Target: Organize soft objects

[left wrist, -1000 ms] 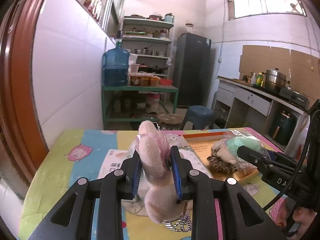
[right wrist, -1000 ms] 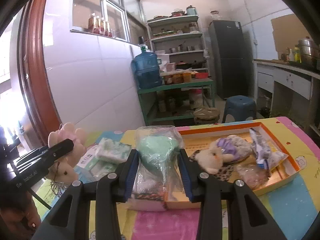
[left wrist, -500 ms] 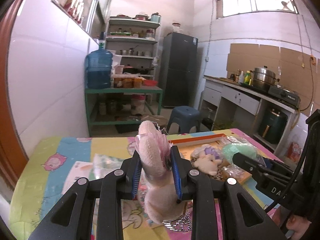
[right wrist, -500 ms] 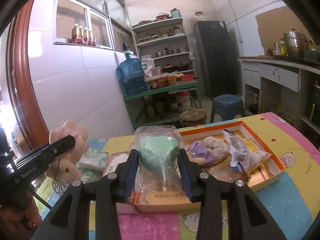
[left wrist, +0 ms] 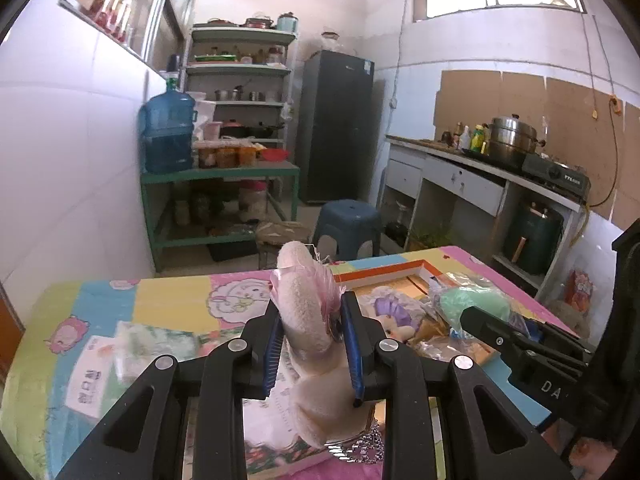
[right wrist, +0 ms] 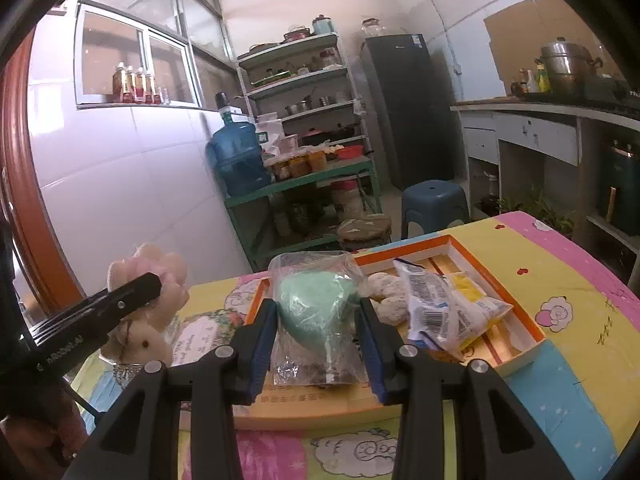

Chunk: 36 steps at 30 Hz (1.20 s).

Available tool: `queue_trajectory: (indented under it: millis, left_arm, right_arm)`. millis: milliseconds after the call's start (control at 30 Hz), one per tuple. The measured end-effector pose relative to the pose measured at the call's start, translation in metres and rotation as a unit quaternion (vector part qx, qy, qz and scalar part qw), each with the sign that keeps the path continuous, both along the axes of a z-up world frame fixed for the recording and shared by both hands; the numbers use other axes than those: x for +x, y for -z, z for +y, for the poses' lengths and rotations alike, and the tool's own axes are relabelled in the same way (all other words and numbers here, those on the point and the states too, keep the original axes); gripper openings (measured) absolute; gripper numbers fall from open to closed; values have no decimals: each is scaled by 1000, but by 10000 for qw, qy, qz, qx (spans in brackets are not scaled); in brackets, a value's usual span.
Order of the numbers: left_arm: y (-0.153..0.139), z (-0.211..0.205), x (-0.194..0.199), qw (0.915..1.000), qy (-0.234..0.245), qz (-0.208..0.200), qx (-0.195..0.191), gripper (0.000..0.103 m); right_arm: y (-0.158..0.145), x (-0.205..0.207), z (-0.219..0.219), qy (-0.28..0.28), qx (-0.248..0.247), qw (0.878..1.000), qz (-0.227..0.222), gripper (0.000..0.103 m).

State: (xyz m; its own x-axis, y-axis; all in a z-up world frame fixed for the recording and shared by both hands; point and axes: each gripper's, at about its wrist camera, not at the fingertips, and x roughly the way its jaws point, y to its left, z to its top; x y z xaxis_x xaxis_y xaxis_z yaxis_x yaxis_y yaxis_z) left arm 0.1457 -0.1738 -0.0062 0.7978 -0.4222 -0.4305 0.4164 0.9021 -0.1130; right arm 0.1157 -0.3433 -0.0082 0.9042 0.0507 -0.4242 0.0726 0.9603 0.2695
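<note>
Left gripper [left wrist: 310, 334] pads clamp a pink plush rabbit [left wrist: 306, 320], held above the patterned tablecloth [left wrist: 172, 292]; right gripper [right wrist: 316, 330] — jaws partly closed — pinches a bagged green soft toy [right wrist: 316, 300] over the orange tray [right wrist: 516, 322] holding other soft items.
</note>
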Motion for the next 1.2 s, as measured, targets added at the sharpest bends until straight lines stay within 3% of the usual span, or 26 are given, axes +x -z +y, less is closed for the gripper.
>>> queue_trajectory:
  millis: [567, 1200]
  left_arm:
    - [38, -54, 26, 9984, 305, 477, -45, 28]
    - [77, -80, 44, 9954, 424, 857, 48, 28]
  right_arm:
    - [26, 12, -31, 294, 95, 9990, 330, 41]
    - [51, 32, -35, 96, 138, 9978, 645, 41]
